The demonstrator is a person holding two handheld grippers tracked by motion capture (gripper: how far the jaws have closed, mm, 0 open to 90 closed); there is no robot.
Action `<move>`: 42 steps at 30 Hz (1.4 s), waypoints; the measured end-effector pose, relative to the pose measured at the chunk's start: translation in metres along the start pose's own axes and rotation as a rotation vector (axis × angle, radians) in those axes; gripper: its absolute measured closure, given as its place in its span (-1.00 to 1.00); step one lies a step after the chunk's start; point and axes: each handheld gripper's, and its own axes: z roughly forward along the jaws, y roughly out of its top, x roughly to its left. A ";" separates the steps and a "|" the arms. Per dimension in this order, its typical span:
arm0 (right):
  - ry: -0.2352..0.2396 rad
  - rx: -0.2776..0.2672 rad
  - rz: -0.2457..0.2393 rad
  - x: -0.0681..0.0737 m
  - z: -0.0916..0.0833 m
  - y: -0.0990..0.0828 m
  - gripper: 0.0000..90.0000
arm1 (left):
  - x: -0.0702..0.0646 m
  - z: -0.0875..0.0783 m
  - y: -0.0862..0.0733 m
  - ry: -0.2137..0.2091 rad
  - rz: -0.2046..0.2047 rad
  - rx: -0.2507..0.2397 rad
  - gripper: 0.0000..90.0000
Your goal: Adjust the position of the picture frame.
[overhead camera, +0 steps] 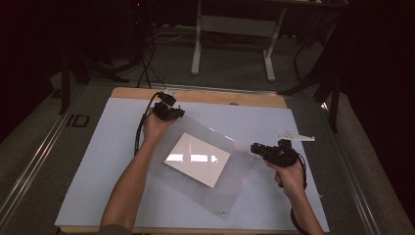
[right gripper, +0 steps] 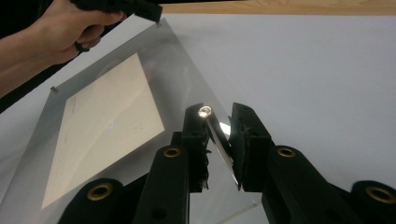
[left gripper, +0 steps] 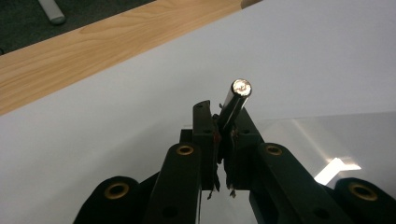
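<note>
Left tongs [overhead camera: 169, 111]: black body, blocky, with a black cable looping from the rear and trailing back along the forearm. In the left gripper view, two black jaws on angular black link arms; brass-coloured eyelets ring the pivot holes, plain dark holes lower down. Small red marks and thin metal tabs sit at the inner jaw faces.

Right tongs [overhead camera: 255, 148]: same black build, cable curving under the wrist. Right gripper view shows matching brass eyelets and flat black jaw blocks.

Both forearms bare; a dark sleeve edge at the left elbow.
</note>
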 end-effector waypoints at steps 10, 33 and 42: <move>0.013 0.019 0.006 -0.007 0.013 0.015 0.70 | 0.007 -0.020 -0.022 0.008 -0.024 -0.008 0.88; 0.018 0.117 0.032 -0.026 0.072 0.035 0.71 | 0.008 -0.063 -0.082 0.052 -0.033 -0.006 0.88; -0.014 0.136 0.036 -0.029 0.085 0.038 0.72 | 0.009 -0.056 -0.096 0.045 -0.068 0.006 0.87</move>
